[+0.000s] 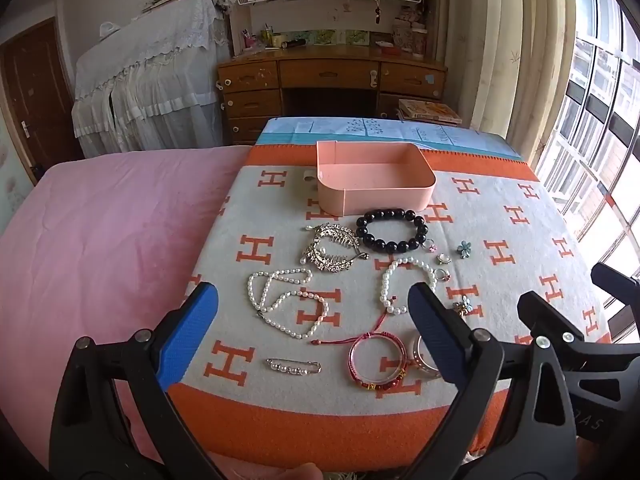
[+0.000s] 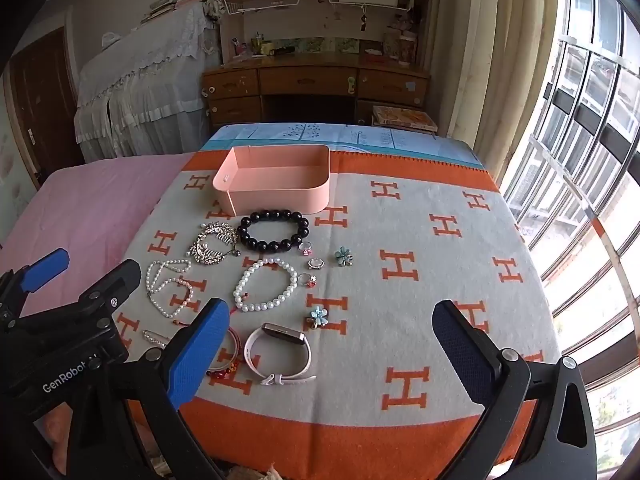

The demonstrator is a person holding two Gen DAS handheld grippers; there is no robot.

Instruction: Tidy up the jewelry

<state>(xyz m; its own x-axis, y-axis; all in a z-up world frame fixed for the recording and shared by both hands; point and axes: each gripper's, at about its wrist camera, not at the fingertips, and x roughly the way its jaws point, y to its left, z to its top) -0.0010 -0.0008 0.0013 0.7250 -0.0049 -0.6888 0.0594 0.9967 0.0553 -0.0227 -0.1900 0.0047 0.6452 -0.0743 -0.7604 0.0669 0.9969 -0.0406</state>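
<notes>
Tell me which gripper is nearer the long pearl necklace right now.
Left. The left gripper hangs open directly over the long pearl necklace; the right gripper is open farther right, past the white watch.

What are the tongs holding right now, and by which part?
Nothing. Left tongs and right tongs are both open above the blanket, gripping no jewelry.
</notes>
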